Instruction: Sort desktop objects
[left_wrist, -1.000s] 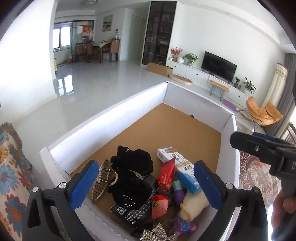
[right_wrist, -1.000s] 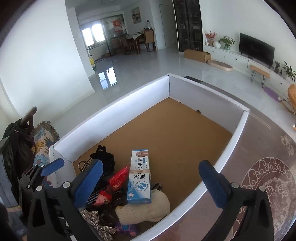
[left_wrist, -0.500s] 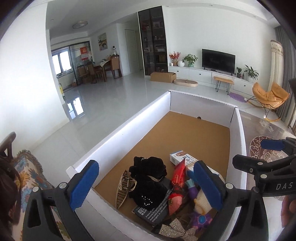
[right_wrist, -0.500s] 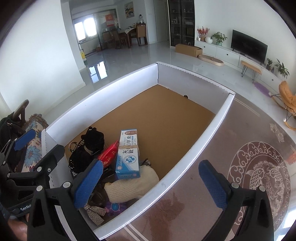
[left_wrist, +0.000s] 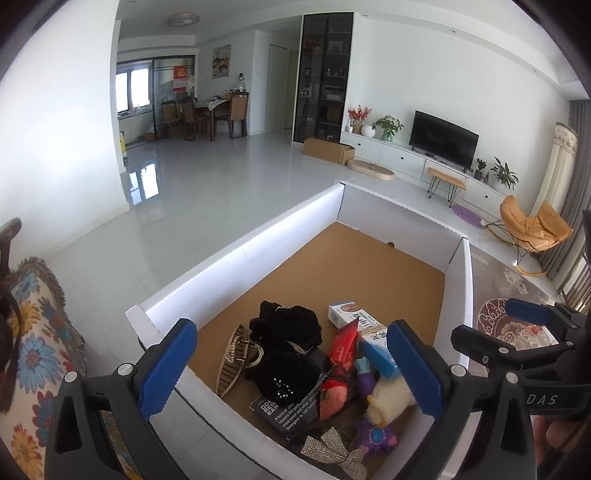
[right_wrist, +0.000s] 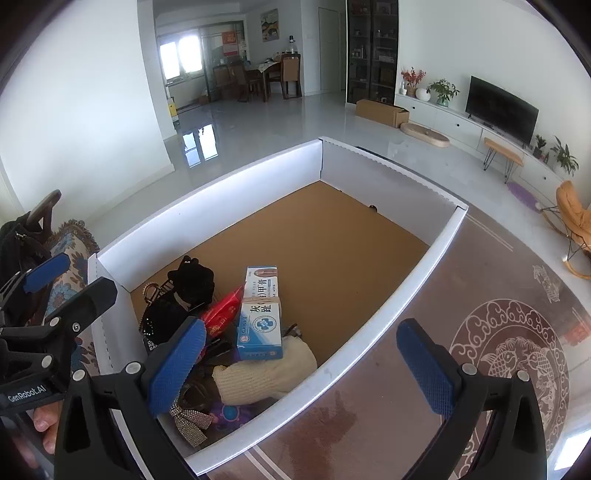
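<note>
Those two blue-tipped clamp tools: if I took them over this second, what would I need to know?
Left gripper: open, holding nothing, above the pile.
Right gripper: open, empty, over the box's near wall.
All items sit heaped in the near corner of the white-walled box: blue-and-white medicine box, red packet, cream knitted item, black fabric items, rhinestone bow, purple toy.
Done: nothing visibly sorted.
Left: everything; the rest of the box floor is bare.
</note>
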